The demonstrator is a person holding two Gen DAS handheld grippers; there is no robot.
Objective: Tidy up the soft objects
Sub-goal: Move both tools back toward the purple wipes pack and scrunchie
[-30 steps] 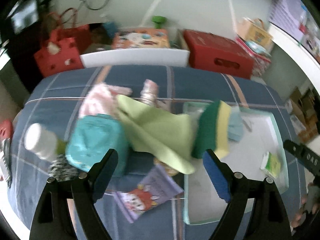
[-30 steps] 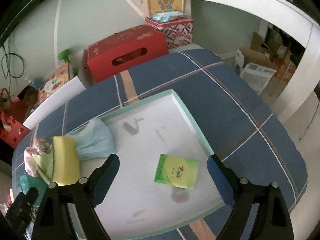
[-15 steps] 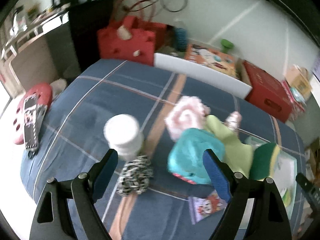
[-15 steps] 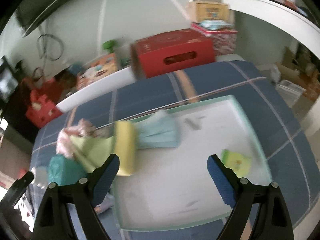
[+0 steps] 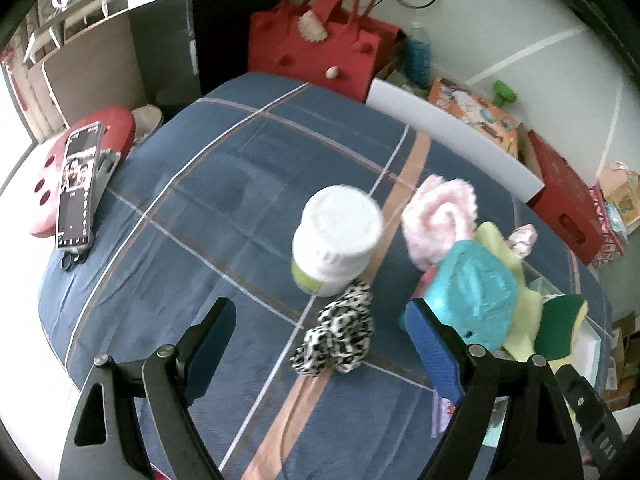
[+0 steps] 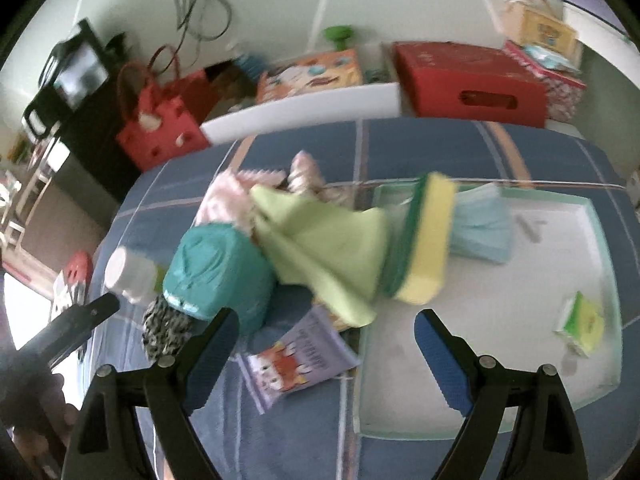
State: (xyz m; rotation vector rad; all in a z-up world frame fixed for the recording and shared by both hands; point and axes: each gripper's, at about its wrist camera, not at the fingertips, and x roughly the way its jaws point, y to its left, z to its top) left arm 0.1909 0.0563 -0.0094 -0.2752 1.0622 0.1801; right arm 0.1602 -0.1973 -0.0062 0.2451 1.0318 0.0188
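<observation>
Scrunchie point(image 5: 335, 330): black-and-white leopard print, crumpled, lying on the blue plaid bed point(image 5: 224, 200) between the left tool's two fingers, touching the foot of the bottle.
Other soft things: a pink towel roll point(image 5: 438, 216), a teal pouch point(image 5: 474, 292), a light green cloth point(image 6: 324, 248) and a green-and-yellow sponge point(image 6: 424, 240) are bunched together just right of the scrunchie; the sponge leans over the tray's left rim.
Tray point(image 6: 600, 236): white with a mint rim, on the bed's right side; it holds a pale blue mask point(image 6: 482, 232) and a small green packet point(image 6: 582, 322).
Left tool point(image 5: 320, 340): fingers spread wide, holding nothing, above the scrunchie.
Right tool point(image 6: 326, 354): fingers spread wide, empty, over a purple snack packet point(image 6: 298, 358) beside the tray.
In the way: a white-capped bottle point(image 5: 336, 236) stands upright just behind the scrunchie.
Around: a phone point(image 5: 78, 188) lies at the bed's left edge; a red bag point(image 5: 320, 46) and a red box point(image 6: 468, 80) sit beyond the bed.
</observation>
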